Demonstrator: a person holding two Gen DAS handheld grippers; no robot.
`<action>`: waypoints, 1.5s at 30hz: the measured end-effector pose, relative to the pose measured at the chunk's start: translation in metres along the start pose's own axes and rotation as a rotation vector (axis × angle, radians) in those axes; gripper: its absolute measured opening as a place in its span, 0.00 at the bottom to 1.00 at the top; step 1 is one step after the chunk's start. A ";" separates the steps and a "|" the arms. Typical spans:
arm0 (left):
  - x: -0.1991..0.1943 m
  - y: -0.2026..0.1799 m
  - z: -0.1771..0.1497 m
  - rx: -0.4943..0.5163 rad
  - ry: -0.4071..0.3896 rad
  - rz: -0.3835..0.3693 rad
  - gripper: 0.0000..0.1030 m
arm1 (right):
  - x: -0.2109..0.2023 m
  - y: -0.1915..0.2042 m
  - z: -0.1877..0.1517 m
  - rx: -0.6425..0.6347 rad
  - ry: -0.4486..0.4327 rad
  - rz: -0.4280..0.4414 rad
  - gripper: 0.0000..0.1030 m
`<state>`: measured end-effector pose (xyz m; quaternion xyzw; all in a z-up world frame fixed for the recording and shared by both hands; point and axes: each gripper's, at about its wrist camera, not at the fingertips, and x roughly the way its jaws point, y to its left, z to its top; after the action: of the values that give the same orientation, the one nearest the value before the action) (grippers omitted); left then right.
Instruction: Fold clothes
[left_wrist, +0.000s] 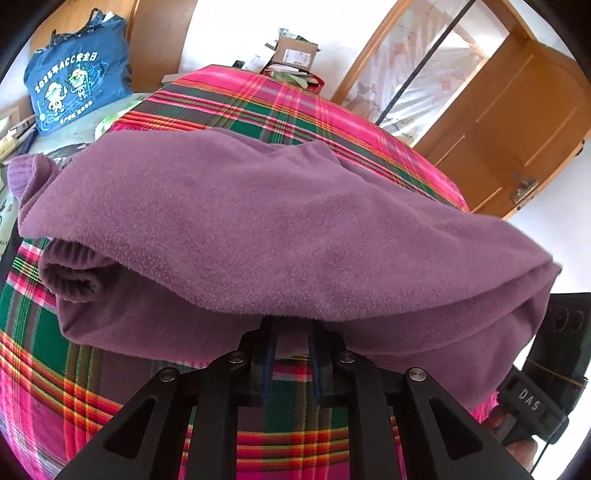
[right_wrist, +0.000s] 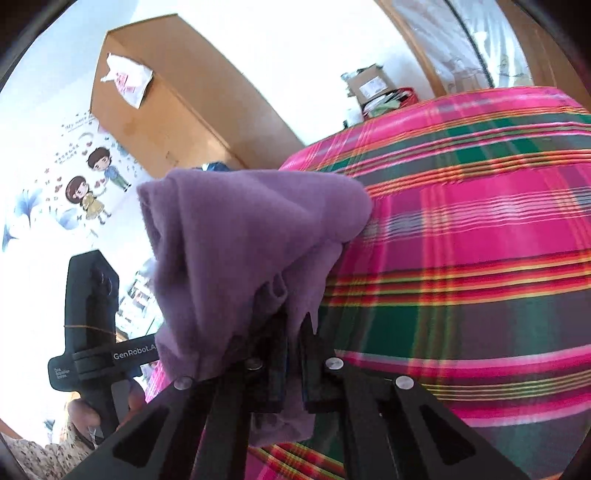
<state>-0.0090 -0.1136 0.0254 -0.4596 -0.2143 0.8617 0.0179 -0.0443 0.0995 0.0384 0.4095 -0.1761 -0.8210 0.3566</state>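
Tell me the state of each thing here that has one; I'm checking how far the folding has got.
Purple garment: partly folded, bunched, lifted at the near edge by both grippers.
Left gripper: shut on the garment's edge.
Right gripper: shut on the garment, cloth hanging between its fingers.
Plaid sheet: spread flat under the garment.
Wooden door: appears closed.
Blue bag: upright.

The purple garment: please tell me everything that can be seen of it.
The purple garment looks like soft, fuzzy fleece, plain mauve. It is partly folded in layers, with a ribbed cuff showing at one end. It lies across a bed covered with a pink and green plaid sheet. The left gripper pinches its near edge; the right gripper is shut on another part and lifts it into a bunched peak.
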 end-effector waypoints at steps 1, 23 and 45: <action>-0.001 -0.002 0.000 0.010 -0.006 0.010 0.16 | -0.002 -0.002 0.001 -0.002 -0.012 -0.011 0.05; 0.013 -0.036 0.003 0.089 0.004 0.023 0.16 | -0.119 -0.049 0.017 0.040 -0.307 -0.300 0.04; 0.039 -0.061 0.000 0.131 0.061 0.020 0.16 | -0.156 -0.104 0.027 0.097 -0.443 -0.464 0.04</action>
<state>-0.0413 -0.0498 0.0182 -0.4857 -0.1521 0.8596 0.0457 -0.0474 0.2843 0.0793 0.2668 -0.1903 -0.9401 0.0932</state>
